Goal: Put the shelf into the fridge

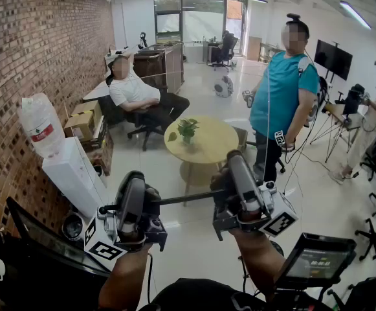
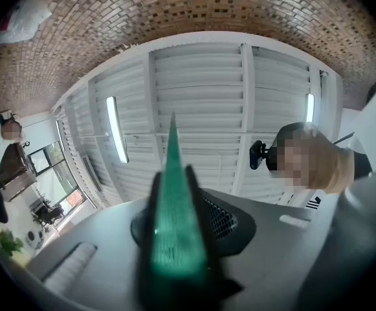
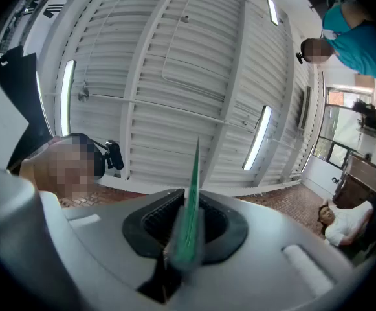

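room: brick wall (image 1: 39,44) on the left, pale glossy floor (image 1: 194,245), round wooden table (image 1: 217,144) with a potted plant (image 1: 188,129) mid-room
people: one seated person (image 1: 136,94) by the wall, one standing person (image 1: 281,96) in a teal shirt right of the table
shelf (image 1: 188,197): off the floor, spanning the gap between the two grippers; edge-on in the head view, so only a thin dark line
left gripper (image 1: 136,203): raised in front of the body, forearm below it, jaws clamped on the shelf's left end
right gripper (image 1: 236,186): level with the left one, slightly further forward, jaws clamped on the shelf's right end
left gripper view only: left gripper (image 2: 175,238) aims upward; shelf (image 2: 173,206) reads as a green-tinted glass edge pinched between dark pads; white slatted ceiling (image 2: 200,89) and strip light (image 2: 115,128) behind
right gripper view only: right gripper (image 3: 186,235) also aims upward; the same green edge of the shelf (image 3: 192,186) rises thin out of the jaws
fridge: can't pick it out in any view
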Tool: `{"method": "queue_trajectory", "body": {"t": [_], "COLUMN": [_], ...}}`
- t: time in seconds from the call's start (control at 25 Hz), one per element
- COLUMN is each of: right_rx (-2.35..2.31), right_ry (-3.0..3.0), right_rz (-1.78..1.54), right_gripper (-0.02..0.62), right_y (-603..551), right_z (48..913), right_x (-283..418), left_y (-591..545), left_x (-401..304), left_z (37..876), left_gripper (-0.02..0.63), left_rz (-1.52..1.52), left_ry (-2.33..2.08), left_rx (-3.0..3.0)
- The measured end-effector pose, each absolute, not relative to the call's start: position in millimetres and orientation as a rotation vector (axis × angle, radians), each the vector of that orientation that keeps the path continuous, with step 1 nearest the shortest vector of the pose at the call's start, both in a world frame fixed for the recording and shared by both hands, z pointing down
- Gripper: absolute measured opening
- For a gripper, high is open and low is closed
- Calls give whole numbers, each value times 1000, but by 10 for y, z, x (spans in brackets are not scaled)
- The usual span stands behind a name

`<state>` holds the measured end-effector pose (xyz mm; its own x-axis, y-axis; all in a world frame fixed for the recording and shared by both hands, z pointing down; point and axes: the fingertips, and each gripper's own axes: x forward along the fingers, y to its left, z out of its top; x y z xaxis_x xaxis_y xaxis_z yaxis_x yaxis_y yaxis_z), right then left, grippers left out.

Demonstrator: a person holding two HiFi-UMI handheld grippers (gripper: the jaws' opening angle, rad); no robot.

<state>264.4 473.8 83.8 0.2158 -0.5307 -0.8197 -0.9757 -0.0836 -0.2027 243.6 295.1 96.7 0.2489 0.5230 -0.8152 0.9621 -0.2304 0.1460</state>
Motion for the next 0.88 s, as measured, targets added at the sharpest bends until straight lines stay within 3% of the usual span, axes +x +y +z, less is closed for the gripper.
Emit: {"method": "queue_trajectory", "body": {"t": [0.88], "right_rx": [-1634], "right_ry": [1492], "right_rz": [667], "right_gripper": [34], "right_y": [4642], "right_z": [873], "right_x": [2800], "left_y": [2905], "left_x": [2405], "left_z": [1046], "left_gripper": [29], "left_rz": [-900], "left_ry": [1263], "left_rx": [1941]}}
